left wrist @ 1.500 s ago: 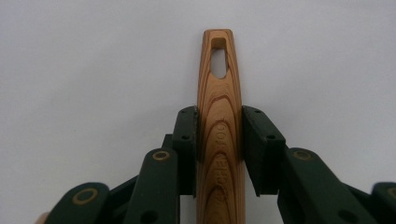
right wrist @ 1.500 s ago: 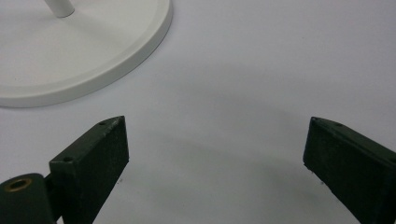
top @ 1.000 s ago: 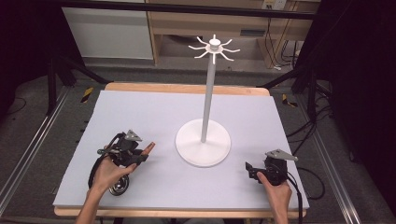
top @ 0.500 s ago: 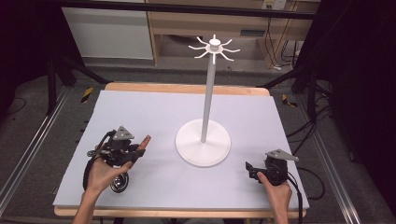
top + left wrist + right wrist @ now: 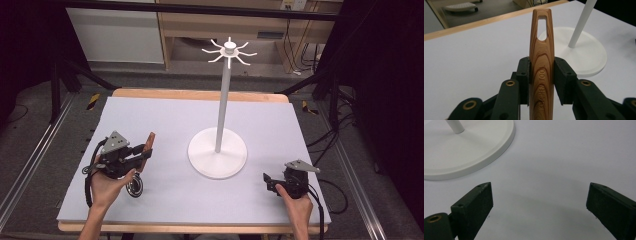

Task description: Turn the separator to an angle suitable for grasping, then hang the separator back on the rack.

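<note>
clamping the wooden handle (image 5: 541,62) from both sides, the left gripper (image 5: 131,156) sits at the lower left of the high view, with what looks like the utensil's metal end (image 5: 134,187) hanging under the hand. the handle's slotted hole (image 5: 542,27) points toward the white stand (image 5: 218,150) at frame centre. to do this step well, i'd judge the hand should lift high enough that the slot can meet one of the hooks (image 5: 229,50) at the top centre, keeping the handle steady so it does not swing. the right gripper (image 5: 537,206), lower right, rests with jaws wide apart and nothing between them.
</note>
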Motion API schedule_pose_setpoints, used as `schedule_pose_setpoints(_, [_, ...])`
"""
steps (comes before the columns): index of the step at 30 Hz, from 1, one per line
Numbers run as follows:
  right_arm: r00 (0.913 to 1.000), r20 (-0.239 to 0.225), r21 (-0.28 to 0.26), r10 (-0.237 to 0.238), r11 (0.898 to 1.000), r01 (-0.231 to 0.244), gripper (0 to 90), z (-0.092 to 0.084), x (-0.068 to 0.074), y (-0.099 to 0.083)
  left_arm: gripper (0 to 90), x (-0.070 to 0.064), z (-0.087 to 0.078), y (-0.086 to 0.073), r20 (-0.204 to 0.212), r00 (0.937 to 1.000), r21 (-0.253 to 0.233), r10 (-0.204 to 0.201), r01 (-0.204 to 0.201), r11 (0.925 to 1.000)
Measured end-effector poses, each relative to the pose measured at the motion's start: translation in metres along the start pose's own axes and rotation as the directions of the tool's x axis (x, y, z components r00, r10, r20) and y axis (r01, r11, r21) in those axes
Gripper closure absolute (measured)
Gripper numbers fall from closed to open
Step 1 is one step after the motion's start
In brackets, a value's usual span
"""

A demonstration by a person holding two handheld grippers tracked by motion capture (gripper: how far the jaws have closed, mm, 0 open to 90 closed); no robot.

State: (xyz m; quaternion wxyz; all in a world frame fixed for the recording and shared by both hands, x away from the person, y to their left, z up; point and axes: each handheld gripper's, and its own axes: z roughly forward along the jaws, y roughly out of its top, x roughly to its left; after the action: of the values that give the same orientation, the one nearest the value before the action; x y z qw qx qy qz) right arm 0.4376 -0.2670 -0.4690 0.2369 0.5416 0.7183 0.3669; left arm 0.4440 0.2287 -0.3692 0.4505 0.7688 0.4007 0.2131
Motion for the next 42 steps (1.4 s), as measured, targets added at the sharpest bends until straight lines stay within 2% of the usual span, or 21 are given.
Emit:
schedule_pose_setpoints(6, [1.0,0.001,0.001,0.002,1.0,-0.002,7.6,0.0,0.0,0.0,67.4,-0.008,-0.009,0.004,-0.02,0.9998,-0.08,-0.008,0.006,0.9967])
schedule_pose_setpoints(9, [1.0,-0.002,-0.005,-0.006,1.0,0.006,7.6,0.001,0.0,0.0,67.3,-0.013,-0.015,0.008,-0.01,0.9999,-0.123,-0.011,0.01,0.9924])
schedule_pose_setpoints(12, [1.0,0.001,-0.003,-0.007,1.0,0.007,7.6,0.001,0.0,0.001,67.4,-0.015,-0.018,0.01,-0.008,0.9999,-0.144,-0.007,0.006,0.9896])
schedule_pose_setpoints(14, [1.0,0.005,-0.003,0.005,1.0,-0.005,7.6,0.0,0.001,0.001,67.3,-0.017,-0.02,0.012,-0.004,1.0,-0.154,-0.002,0.001,0.9881])
schedule_pose_setpoints(23, [1.0,0.002,-0.015,-0.002,1.0,0.002,7.6,-0.001,0.0,0.001,67.3,-0.026,-0.023,0.022,0.009,0.9999,-0.187,0.011,-0.009,0.9823])
schedule_pose_setpoints(26, [1.0,0.0,-0.021,0.0,1.0,0.0,7.6,-0.002,0.0,0.002,67.4,-0.029,-0.024,0.029,0.025,0.9996,-0.204,0.013,-0.008,0.9789])
schedule_pose_setpoints(29, [1.0,-0.003,-0.025,-0.006,1.0,0.006,7.6,-0.002,-0.001,0.001,67.4,-0.031,-0.024,0.039,0.017,0.9996,-0.21,0.023,-0.019,0.9776])
schedule_pose_setpoints(32, [1.0,-0.001,-0.024,-0.001,1.0,0.001,7.6,-0.002,-0.001,0.002,67.3,-0.031,-0.026,0.05,0.031,0.9992,-0.231,0.024,-0.016,0.9729])
schedule_pose_setpoints(42, [1.0,-0.008,-0.025,0.005,1.0,-0.005,7.6,-0.003,-0.002,0.002,67.4,-0.032,-0.028,0.065,0.053,0.9985,-0.265,0.011,0.003,0.9642])
